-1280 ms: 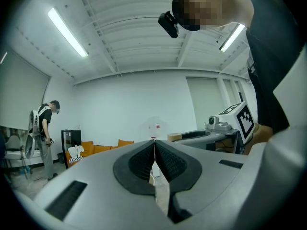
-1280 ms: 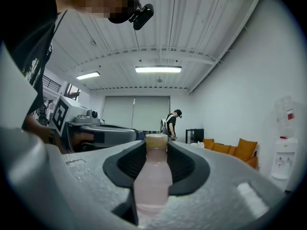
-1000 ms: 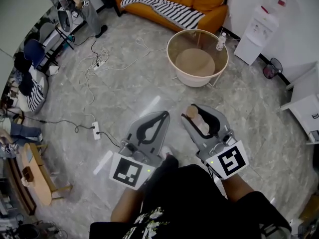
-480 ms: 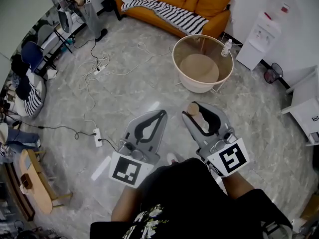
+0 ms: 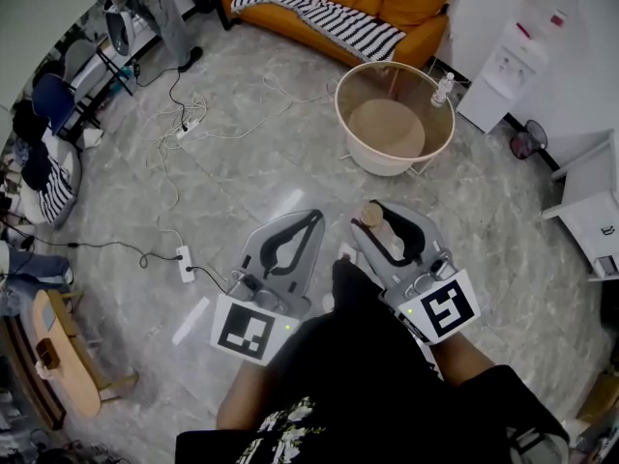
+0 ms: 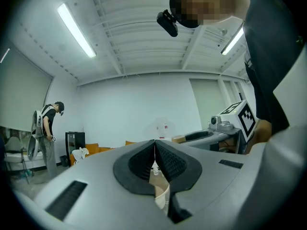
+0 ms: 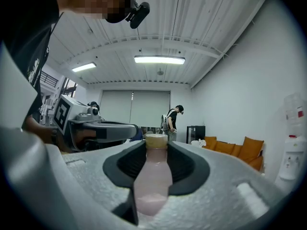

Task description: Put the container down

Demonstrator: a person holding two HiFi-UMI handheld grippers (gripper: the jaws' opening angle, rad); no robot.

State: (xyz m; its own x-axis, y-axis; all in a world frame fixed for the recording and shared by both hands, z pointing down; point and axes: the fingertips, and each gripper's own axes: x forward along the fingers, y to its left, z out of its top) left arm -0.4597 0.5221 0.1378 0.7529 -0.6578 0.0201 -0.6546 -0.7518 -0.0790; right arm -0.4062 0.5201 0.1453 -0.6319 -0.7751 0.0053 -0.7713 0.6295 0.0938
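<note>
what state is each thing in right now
right gripper: shut on the bottle
left gripper: shut, nothing between its jaws
bottle: capped, gripped by its neck, not yet put down
small bottle: standing upright at the rim of the round table

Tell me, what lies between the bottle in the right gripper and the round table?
Only bare floor lies between the bottle and the round table, as the head view shows.
</note>
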